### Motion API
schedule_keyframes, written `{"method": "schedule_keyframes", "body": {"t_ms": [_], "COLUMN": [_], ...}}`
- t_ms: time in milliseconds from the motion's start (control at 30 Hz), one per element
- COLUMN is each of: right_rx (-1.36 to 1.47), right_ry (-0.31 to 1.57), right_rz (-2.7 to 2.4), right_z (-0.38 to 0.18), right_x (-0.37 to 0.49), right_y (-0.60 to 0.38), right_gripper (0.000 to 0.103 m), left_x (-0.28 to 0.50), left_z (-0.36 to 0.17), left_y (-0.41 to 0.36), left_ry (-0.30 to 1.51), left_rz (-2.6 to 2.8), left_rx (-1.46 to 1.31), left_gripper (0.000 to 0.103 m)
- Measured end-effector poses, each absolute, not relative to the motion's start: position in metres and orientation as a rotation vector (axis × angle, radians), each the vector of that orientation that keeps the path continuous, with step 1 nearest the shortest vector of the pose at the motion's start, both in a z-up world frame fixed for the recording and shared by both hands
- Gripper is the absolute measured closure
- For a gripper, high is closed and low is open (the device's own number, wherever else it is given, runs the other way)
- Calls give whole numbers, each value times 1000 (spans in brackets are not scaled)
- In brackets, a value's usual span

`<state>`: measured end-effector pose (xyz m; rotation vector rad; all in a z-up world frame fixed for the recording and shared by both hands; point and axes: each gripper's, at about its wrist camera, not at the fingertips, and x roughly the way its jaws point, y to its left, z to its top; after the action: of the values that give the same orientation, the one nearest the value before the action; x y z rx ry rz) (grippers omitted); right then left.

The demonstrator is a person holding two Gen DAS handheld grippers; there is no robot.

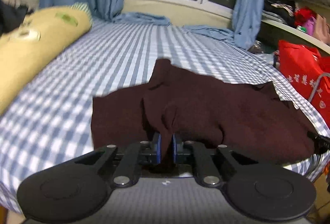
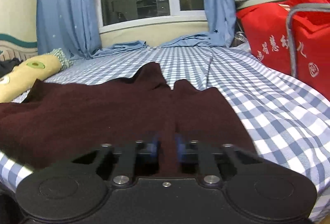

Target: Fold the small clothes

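Observation:
A dark maroon garment (image 1: 206,108) lies spread on the blue-and-white checked bed sheet (image 1: 123,54). My left gripper (image 1: 166,146) is shut on a pinched fold of its near edge, and the cloth rises in creases from the jaws. In the right wrist view the same garment (image 2: 103,108) stretches to the left across the sheet (image 2: 278,112). My right gripper (image 2: 167,147) is shut on its near edge too, with cloth between the blue pads. The tip of the right gripper (image 1: 321,141) shows at the right edge of the left wrist view.
A yellow bolster pillow (image 1: 41,42) lies along the left of the bed; it also shows in the right wrist view (image 2: 26,75). A red bag (image 2: 292,34) stands at the right bedside. Blue curtains (image 2: 66,7) pool on the far end under the window. Cluttered shelves (image 1: 299,17) are at right.

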<state>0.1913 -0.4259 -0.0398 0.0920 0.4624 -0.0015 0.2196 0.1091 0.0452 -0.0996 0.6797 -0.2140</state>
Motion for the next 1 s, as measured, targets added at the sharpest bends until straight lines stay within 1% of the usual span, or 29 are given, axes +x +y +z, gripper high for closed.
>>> {"method": "schedule_keyframes", "body": {"t_ms": [67, 133, 167, 200, 333, 433, 567, 833, 933, 1000], "right_rx": [92, 21, -29, -62, -111, -121, -103, -103, -97, -80], "right_ry": [455, 446, 437, 428, 432, 455, 470, 481, 482, 482], "right_rz": [1, -8, -15, -22, -39, -32, -33, -32, -32, -23], "right_z": [-38, -36, -35, -34, -32, -37, -41, -42, -42, -42], "right_x": [189, 187, 187, 187, 194, 198, 198, 199, 199, 199], "right_y": [-429, -423, -418, -414, -416, -417, -418, -417, -417, -418], "right_gripper": [94, 94, 95, 98, 99, 99, 98, 95, 93, 89], "left_x": [216, 215, 216, 215, 206, 200, 199, 198, 195, 196], "left_z": [55, 56, 53, 48, 26, 14, 10, 5, 4, 2], "left_y": [107, 111, 113, 115, 124, 138, 154, 166, 172, 176], "left_ry": [666, 679, 697, 713, 742, 725, 716, 720, 715, 712], "left_rz": [-213, -230, -233, -239, -287, -328, -360, -371, -361, -358], "left_rx": [-56, -51, -56, -53, -56, -107, -216, -277, -308, -344], "left_gripper": [94, 94, 94, 94, 94, 93, 91, 88, 88, 88]}}
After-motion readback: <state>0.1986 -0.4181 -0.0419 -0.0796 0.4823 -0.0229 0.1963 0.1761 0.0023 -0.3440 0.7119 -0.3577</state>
